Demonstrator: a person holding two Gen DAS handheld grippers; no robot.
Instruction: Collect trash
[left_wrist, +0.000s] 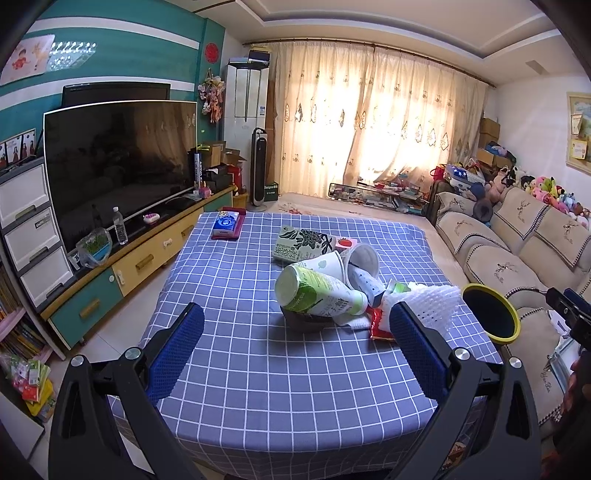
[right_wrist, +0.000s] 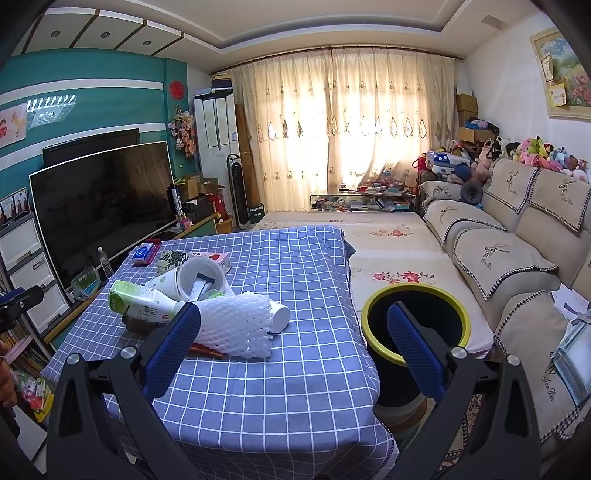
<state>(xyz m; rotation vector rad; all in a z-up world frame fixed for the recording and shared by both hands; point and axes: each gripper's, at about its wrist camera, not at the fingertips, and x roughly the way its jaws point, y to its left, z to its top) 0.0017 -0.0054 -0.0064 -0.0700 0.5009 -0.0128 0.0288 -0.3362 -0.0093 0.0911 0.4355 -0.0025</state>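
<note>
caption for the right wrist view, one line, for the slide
Open right gripper above checked tablecloth, between white foam net in the trash pile and the yellow-rimmed bin beside the table.

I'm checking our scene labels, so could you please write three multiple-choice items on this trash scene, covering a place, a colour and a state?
1. Where is the bin?
A. on the table
B. on the floor beside the table
C. on the sofa

2. What colour is the bin's rim?
A. red
B. white
C. yellow

3. How is the left gripper?
A. open, empty
B. shut on a cup
C. shut on foam

Answers: 1 B, it stands past the tablecloth edge; 2 C, a yellow ring tops it; 3 A, its fingers are spread with only cloth between.
</note>
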